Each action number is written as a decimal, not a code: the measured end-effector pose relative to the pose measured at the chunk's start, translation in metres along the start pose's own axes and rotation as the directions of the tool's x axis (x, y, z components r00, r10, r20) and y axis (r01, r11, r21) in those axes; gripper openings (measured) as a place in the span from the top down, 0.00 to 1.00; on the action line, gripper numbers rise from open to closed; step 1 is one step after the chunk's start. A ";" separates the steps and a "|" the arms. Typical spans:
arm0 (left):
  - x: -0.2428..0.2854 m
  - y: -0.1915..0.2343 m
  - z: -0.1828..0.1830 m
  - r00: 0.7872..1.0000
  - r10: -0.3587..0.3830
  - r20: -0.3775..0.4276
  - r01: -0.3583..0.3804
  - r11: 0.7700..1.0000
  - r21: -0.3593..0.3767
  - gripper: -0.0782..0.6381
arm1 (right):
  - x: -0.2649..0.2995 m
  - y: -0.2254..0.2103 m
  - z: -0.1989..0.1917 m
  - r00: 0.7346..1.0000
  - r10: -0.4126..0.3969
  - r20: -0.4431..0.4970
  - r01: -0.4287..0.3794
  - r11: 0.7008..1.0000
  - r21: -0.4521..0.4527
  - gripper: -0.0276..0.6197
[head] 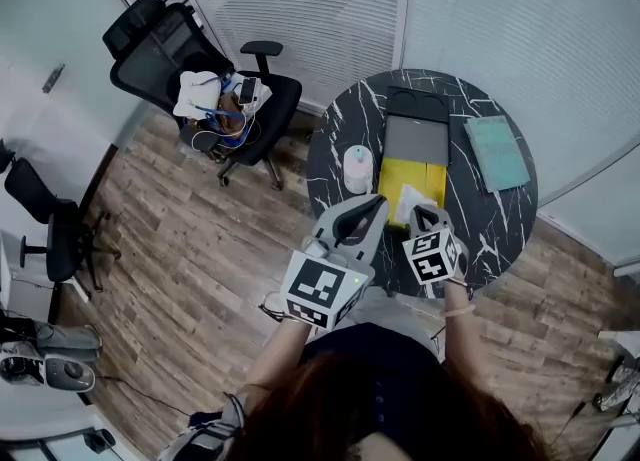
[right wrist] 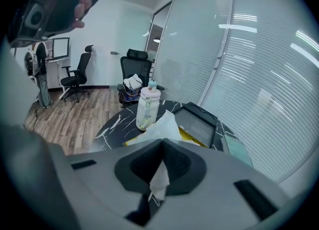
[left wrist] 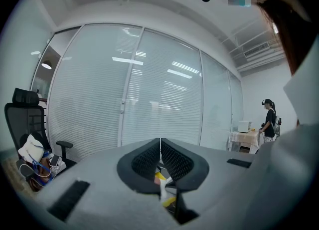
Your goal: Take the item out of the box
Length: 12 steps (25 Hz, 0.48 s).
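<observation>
An open box [head: 417,137] with a black lid and grey inner lies on the round black marble table [head: 340,129]; a yellow tray [head: 393,177] sits at its near end. My right gripper [head: 421,212] is shut on a sheet of white wrapping paper [head: 410,197] over the yellow tray. In the right gripper view the white paper [right wrist: 162,125] sticks up past the closed jaws of the right gripper [right wrist: 162,143], with the box [right wrist: 197,121] beyond. My left gripper [head: 377,202] hovers beside it, left of the tray. The left gripper [left wrist: 160,141] is shut, empty, and points up at the glass wall.
A clear water bottle [head: 357,169] stands left of the yellow tray, and the bottle [right wrist: 147,105] also shows in the right gripper view. A teal notebook [head: 497,152] lies at the table's right. An office chair [head: 215,89] with clutter stands to the left. A person [left wrist: 269,119] stands far off.
</observation>
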<state>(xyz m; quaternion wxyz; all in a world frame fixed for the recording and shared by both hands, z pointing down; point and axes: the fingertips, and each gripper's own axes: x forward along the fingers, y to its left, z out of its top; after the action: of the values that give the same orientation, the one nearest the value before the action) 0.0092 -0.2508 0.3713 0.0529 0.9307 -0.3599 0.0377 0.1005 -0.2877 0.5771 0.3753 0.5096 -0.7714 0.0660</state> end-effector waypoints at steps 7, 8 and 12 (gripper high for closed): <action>-0.021 -0.012 0.005 1.000 -0.011 0.022 0.010 1.000 0.011 0.85 | -0.030 0.005 0.013 0.998 -0.042 0.052 0.041 0.999 0.022 0.92; -0.025 -0.013 0.007 1.000 -0.011 0.026 0.010 1.000 0.011 0.85 | -0.034 0.006 0.015 0.997 -0.047 0.060 0.045 0.999 0.024 0.92; -0.040 -0.019 0.008 0.999 -0.009 0.036 0.009 1.000 0.016 0.85 | -0.050 0.011 0.023 0.994 -0.066 0.089 0.064 0.997 0.031 0.92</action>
<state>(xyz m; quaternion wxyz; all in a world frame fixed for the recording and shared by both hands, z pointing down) -0.0075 -0.2115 0.3576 0.0394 0.9333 -0.3562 0.0233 0.0894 -0.2570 0.5316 0.3348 0.5422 -0.7696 0.0415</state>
